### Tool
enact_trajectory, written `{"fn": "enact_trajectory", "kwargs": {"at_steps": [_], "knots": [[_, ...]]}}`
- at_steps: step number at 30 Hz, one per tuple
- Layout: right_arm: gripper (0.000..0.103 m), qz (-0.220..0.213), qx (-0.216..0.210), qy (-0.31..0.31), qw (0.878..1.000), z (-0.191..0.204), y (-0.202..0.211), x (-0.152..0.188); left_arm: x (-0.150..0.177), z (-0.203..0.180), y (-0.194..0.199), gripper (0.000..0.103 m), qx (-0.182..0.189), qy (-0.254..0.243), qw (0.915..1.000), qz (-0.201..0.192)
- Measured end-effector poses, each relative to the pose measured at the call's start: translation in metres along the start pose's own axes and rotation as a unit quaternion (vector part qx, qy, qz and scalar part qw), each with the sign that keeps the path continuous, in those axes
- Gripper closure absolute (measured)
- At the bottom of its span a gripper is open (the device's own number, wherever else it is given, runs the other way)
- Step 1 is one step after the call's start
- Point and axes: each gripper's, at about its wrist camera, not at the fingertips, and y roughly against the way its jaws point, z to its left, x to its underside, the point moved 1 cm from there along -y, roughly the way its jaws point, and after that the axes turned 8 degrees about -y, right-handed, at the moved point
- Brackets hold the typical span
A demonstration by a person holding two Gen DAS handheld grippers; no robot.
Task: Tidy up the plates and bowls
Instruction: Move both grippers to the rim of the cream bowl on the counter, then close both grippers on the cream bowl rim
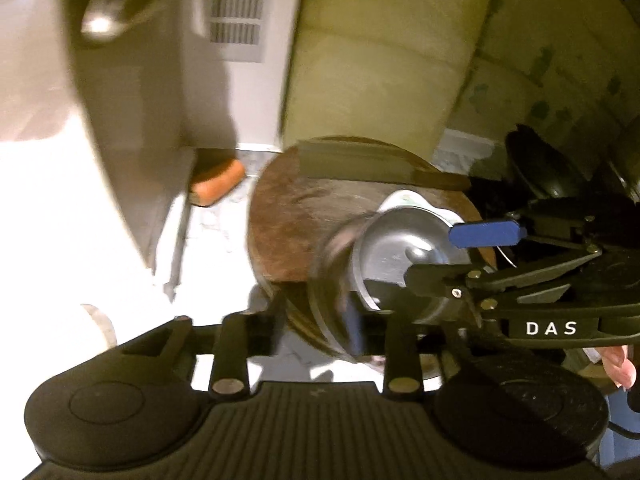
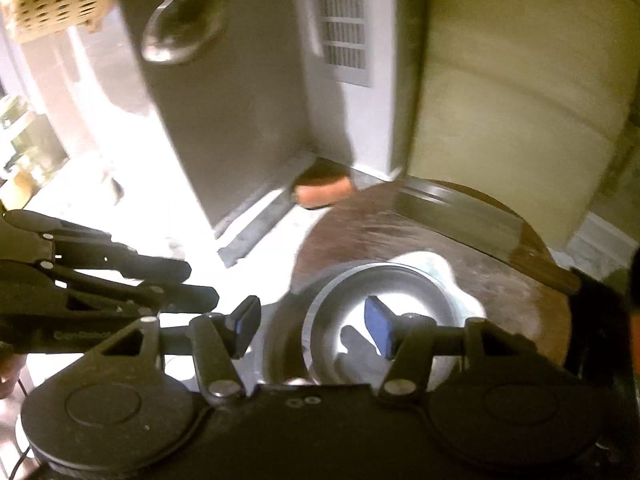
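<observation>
Noting the tool state first. Right gripper (image 2: pixel 312 326): jaws parted, blue pads clear of everything, nothing grasped. Left gripper (image 2: pixel 200 283): its two black fingers stand apart with bright floor showing between them, also empty. Its own wrist view is too smeared to add anything.

Task's thing: steel bowl (image 2: pixel 416 292), upright, sitting on a white plate (image 2: pixel 464 284) on the round wooden table (image 2: pixel 512 300). A second, darker rim (image 2: pixel 280 344) shows just to the left of the bowl. It is too blurred to name, and I cannot tell if it touches the bowl.

Relation that matters:
- The bowl lies directly ahead of and below the right gripper, slightly toward its right finger.
- The right pad hangs over the bowl's hollow and the left pad outside it, so the near-left rim runs between the pads, untouched.
- The bowl is round with no long axis, so the rim is the only handle. The stretch between the pads runs roughly along the fingers, which suits a pinch across the wall.
- The left gripper sits well off to the right gripper's left, beyond the table edge and over the floor. From it, the bowl is ahead and to the right.

Judgement: the right hand is the nearer by far. If the bowl is to be regrasped, a drop and a squeeze would do it. Risk: the plate lifting or sliding with the bowl.
</observation>
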Motion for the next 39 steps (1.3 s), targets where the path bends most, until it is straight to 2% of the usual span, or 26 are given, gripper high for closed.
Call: {"fn": "enact_trajectory", "kwargs": {"at_steps": [3, 6, 13, 18, 20, 27, 30, 39], "knots": [[0.044, 0.001, -0.015, 0.012, 1.000, 0.019, -0.005, -0.003, 0.011, 0.016, 0.017, 0.042, -0.029, 0.010, 0.9994, -0.015], [0.042, 0.005, -0.032, 0.026, 0.999, 0.042, -0.014, -0.007, 0.025, 0.040, 0.031, 0.035, -0.047, 0.028, 0.9983, -0.021], [0.040, 0.019, -0.066, 0.072, 0.995, 0.098, -0.042, -0.011, 0.056, 0.091, 0.048, 0.032, -0.100, 0.062, 0.9928, -0.019], [0.038, 0.032, -0.083, 0.080, 0.993, 0.132, -0.065, -0.012, 0.074, 0.121, 0.053, 0.030, -0.133, 0.086, 0.9873, -0.016], [0.032, 0.039, -0.086, 0.080, 0.992, 0.142, -0.078, -0.013, 0.080, 0.135, 0.051, 0.028, -0.145, 0.096, 0.9846, -0.015], [0.023, 0.057, -0.088, 0.067, 0.992, 0.164, -0.121, -0.018, 0.099, 0.177, 0.041, 0.025, -0.175, 0.136, 0.9752, -0.006], [0.023, 0.073, -0.084, 0.057, 0.992, 0.170, -0.143, -0.019, 0.106, 0.194, 0.034, 0.020, -0.188, 0.152, 0.9702, -0.005], [0.023, 0.101, -0.077, 0.043, 0.991, 0.185, -0.192, -0.013, 0.127, 0.246, -0.001, 0.017, -0.195, 0.220, 0.9557, 0.009]]}}
